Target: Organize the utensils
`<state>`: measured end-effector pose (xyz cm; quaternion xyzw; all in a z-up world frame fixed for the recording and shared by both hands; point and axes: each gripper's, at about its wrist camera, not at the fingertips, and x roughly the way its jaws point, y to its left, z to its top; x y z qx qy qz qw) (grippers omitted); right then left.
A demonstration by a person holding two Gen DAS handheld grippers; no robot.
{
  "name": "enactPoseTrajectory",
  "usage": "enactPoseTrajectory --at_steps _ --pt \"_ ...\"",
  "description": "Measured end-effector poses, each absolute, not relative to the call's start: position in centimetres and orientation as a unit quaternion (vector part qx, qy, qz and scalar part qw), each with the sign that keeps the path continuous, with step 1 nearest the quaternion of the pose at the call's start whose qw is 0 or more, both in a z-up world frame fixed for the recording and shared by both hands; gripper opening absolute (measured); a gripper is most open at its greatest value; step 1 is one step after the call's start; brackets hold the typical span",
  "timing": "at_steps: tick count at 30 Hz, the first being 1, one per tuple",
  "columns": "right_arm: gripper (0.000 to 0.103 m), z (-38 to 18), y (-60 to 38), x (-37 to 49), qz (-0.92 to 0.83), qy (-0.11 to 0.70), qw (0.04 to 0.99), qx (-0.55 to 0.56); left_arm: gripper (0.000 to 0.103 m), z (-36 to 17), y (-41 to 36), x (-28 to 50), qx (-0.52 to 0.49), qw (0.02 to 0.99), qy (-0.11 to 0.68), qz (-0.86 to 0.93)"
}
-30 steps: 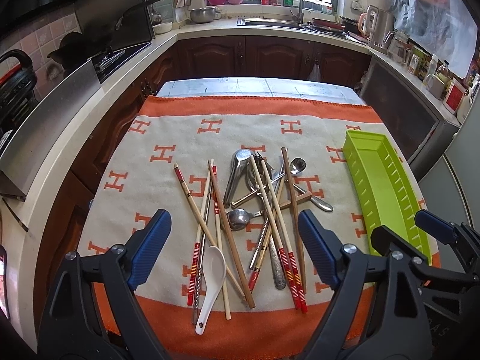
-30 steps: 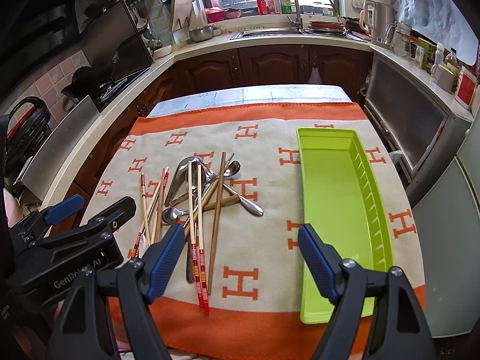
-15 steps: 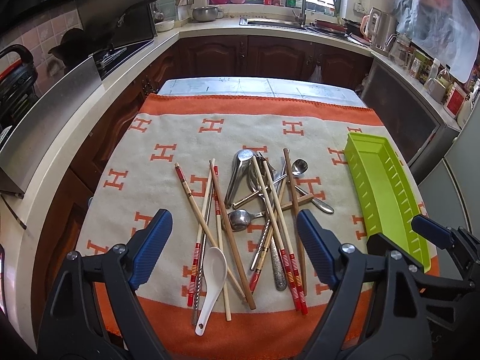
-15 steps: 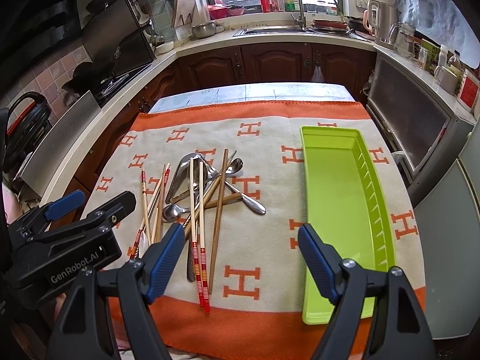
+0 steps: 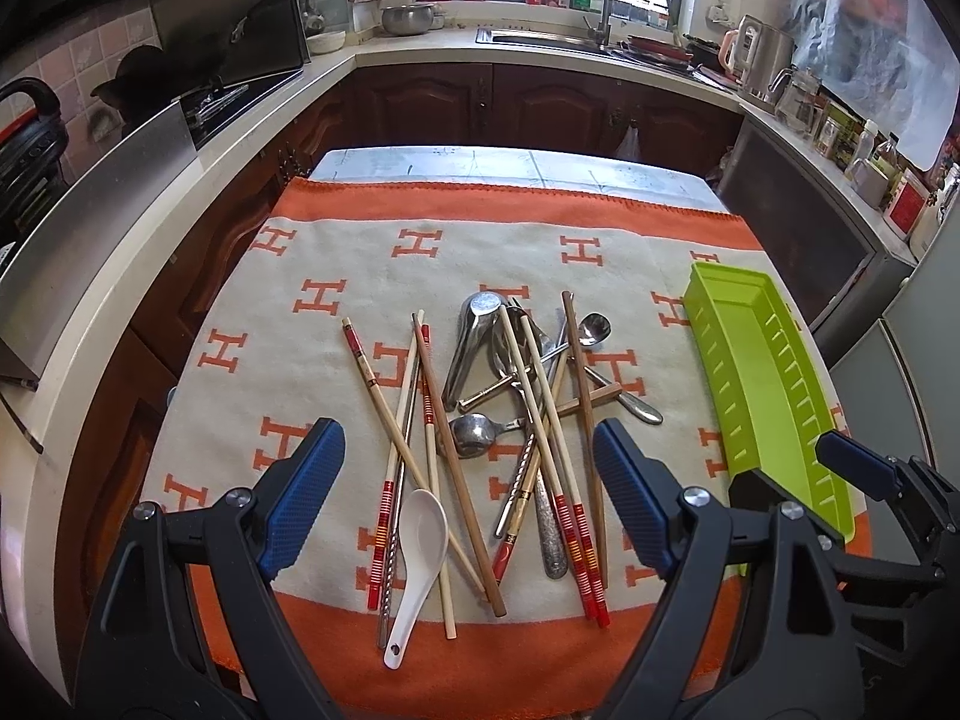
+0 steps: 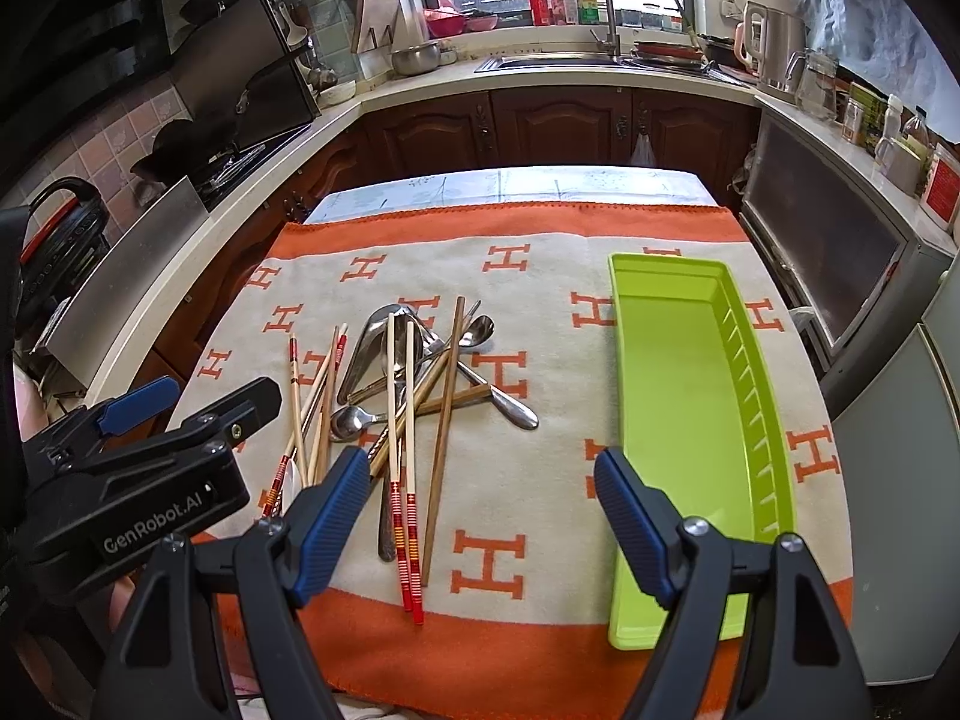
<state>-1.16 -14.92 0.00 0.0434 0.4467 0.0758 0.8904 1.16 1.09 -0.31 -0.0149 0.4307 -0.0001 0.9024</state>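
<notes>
Both your left gripper (image 5: 462, 492) and right gripper (image 6: 480, 504) hung spread and empty. The tangled pile of wooden chopsticks and steel spoons (image 5: 510, 396) lay ahead of your left tool; the long lime-green plastic tray (image 6: 678, 396), empty, lay ahead-right of your right. Crossed pieces risked dragging neighbours. The white ceramic spoon (image 5: 420, 546) overlapped the nearest sticks.

We see both views from above the near edge of the orange-bordered cloth (image 5: 480, 264), looking forward and down past spread jaws toward the kitchen window. Between our left jaws lies the utensil pile (image 5: 510, 420), the green tray (image 5: 774, 396) beyond the right jaw. Our right view shares both, the pile (image 6: 408, 384) near its left jaw.
</notes>
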Motion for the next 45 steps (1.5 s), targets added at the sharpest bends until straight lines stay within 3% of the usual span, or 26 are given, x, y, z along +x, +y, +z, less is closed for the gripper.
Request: enactPoseTrajectory --at_steps 18,26,34,40,45 --pt "0.068 1.0 -14.2 0.8 0.099 0.45 0.887 0.029 0.083 0.7 1.9 3.3 -0.015 0.894 0.446 -0.038" --pt "0.06 1.8 -14.3 2.5 0.114 0.456 0.882 0.043 0.083 1.5 3.5 5.0 -0.013 0.891 0.453 -0.035" --pt "0.059 2.5 -14.4 4.3 0.12 0.461 0.878 0.049 0.083 2.1 4.8 6.8 0.011 0.888 0.458 -0.046" --pt "0.048 1.9 -14.2 6.4 0.145 0.492 0.856 0.069 0.083 1.3 5.9 8.4 0.035 0.889 0.454 -0.046" --pt "0.036 -1.0 -13.9 8.6 0.162 0.545 0.816 0.104 0.053 -2.2 7.8 10.5 -0.013 0.857 0.511 -0.072"
